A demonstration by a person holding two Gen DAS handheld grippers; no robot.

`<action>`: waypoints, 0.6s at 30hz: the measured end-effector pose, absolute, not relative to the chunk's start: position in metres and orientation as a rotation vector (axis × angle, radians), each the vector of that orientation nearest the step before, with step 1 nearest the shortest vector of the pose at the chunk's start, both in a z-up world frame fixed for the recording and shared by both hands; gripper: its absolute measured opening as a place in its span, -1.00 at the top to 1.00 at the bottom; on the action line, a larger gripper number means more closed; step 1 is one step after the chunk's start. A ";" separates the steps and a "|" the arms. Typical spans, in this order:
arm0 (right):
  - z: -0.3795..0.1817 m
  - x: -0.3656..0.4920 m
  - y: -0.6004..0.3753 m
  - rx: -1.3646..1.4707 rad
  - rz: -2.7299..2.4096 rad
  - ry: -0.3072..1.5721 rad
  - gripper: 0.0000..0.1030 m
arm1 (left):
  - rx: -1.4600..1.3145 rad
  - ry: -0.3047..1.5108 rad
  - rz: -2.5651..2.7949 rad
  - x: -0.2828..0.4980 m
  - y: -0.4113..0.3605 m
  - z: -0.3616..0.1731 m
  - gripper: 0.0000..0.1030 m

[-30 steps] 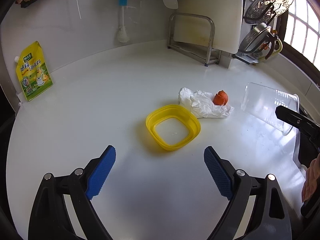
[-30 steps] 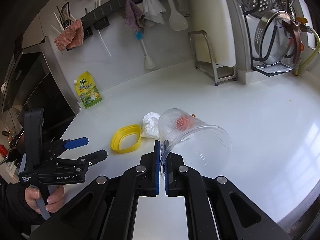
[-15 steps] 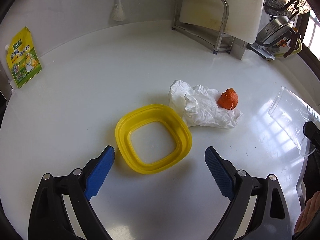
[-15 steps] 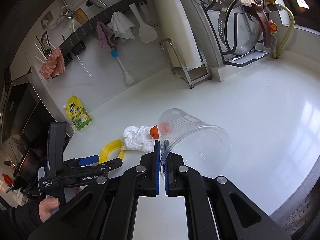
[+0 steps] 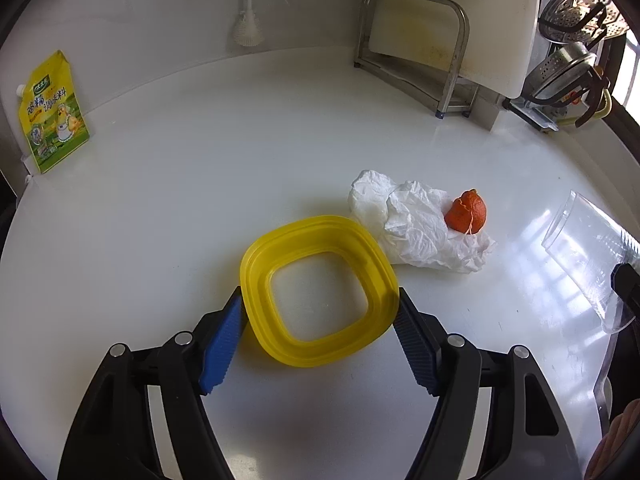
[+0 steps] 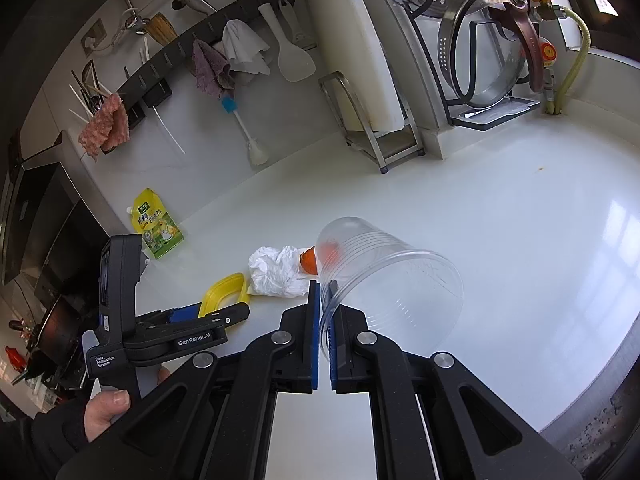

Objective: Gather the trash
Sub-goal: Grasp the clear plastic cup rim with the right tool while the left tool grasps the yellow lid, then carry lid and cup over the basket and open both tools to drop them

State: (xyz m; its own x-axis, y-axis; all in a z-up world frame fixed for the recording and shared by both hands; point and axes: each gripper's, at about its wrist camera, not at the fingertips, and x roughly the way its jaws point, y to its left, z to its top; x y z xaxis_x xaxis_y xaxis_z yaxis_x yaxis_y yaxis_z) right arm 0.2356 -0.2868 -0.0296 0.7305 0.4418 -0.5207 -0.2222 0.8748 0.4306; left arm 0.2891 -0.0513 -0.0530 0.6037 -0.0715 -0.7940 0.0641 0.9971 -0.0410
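A yellow square plastic ring (image 5: 318, 292) lies on the white counter (image 5: 200, 160); it also shows in the right wrist view (image 6: 224, 292). My left gripper (image 5: 320, 308) is open, its blue pads on either side of the ring's near half. Beyond it lie a crumpled white tissue (image 5: 416, 228) and an orange peel (image 5: 466, 212). My right gripper (image 6: 325, 300) is shut on the rim of a clear plastic cup (image 6: 392, 284), held tilted above the counter; the cup also shows in the left wrist view (image 5: 592, 248).
A yellow-green refill pouch (image 5: 52, 120) leans on the back wall at left. A metal rack with a white cutting board (image 5: 452, 24) stands at the back right, with pot lids and strainers (image 6: 480, 52) beside it. A brush (image 5: 246, 12) hangs on the wall.
My left gripper has moved forward and down until its pads flank the yellow ring, and its jaws have narrowed. The right gripper keeps the cup and has lifted slightly.
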 end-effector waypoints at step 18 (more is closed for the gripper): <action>-0.010 0.144 -0.258 0.224 0.299 0.581 0.93 | 0.140 0.698 -0.110 0.165 -0.040 0.006 -0.35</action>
State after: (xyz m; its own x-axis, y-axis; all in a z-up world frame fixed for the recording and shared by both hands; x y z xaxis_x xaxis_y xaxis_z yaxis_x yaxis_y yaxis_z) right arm 0.1435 -0.2576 -0.0102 0.7949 0.3380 -0.5038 -0.2128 0.9330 0.2902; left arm 0.1652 -0.0395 0.0063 0.7612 -0.0537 -0.6463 0.1475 0.9848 0.0920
